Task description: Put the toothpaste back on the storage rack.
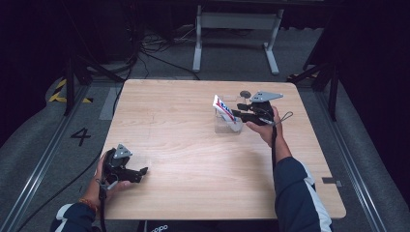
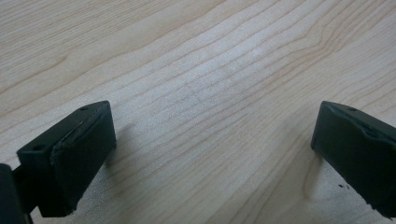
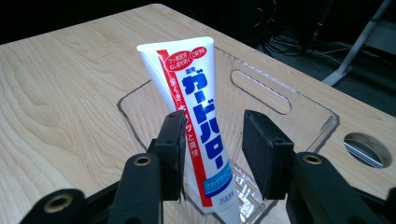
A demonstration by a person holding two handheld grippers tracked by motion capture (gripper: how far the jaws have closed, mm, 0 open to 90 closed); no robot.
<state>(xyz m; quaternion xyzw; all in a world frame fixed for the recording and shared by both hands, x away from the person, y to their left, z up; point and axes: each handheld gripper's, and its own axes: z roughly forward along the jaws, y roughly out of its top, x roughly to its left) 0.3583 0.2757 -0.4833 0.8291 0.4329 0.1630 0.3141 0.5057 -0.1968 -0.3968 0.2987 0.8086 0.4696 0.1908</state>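
A white toothpaste tube (image 3: 196,93) with a red stripe and blue lettering stands tilted, cap end down, in a clear plastic container (image 3: 299,100) on the wooden table. My right gripper (image 3: 213,123) straddles the tube's lower half: the left pad lies against its edge, while a gap shows between the right pad and the tube. In the high view the tube (image 1: 223,107) and container (image 1: 228,125) sit right of centre at the back, with my right gripper (image 1: 238,112) reaching in from the right. My left gripper (image 1: 143,170) rests near the front left, and its jaws (image 2: 210,154) are wide open over bare wood.
A round cable hole (image 1: 245,94) sits in the tabletop just behind the container. The table's back edge (image 1: 208,80) is close behind it. A white desk frame (image 1: 237,29) and cables stand on the floor beyond.
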